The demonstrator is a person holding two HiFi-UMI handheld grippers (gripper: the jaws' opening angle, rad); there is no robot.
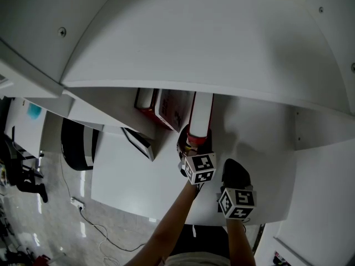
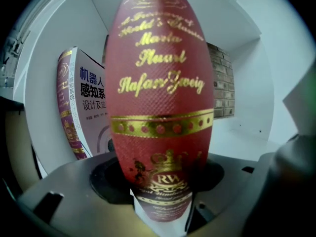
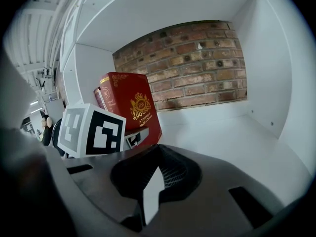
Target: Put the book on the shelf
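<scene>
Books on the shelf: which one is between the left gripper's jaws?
The red book with gold lettering, upright, spine toward the left gripper. The white book with Chinese print leans further left, outside the jaws.

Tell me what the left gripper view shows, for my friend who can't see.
A red book with gold lettering stands upright between the jaws of the left gripper, spine filling the picture. Behind it on the left is a white book with Chinese print, in a white shelf.

gold print on a red spine, chinese title alongside
the red book [image 2: 160, 83] reads "maria stuart", "stefan zweig" and a crowned "rw"; its top lines are too ornate to read. the white book [image 2: 91, 113] just beside it shows "机器人", "感知系", "设计及应".
</scene>
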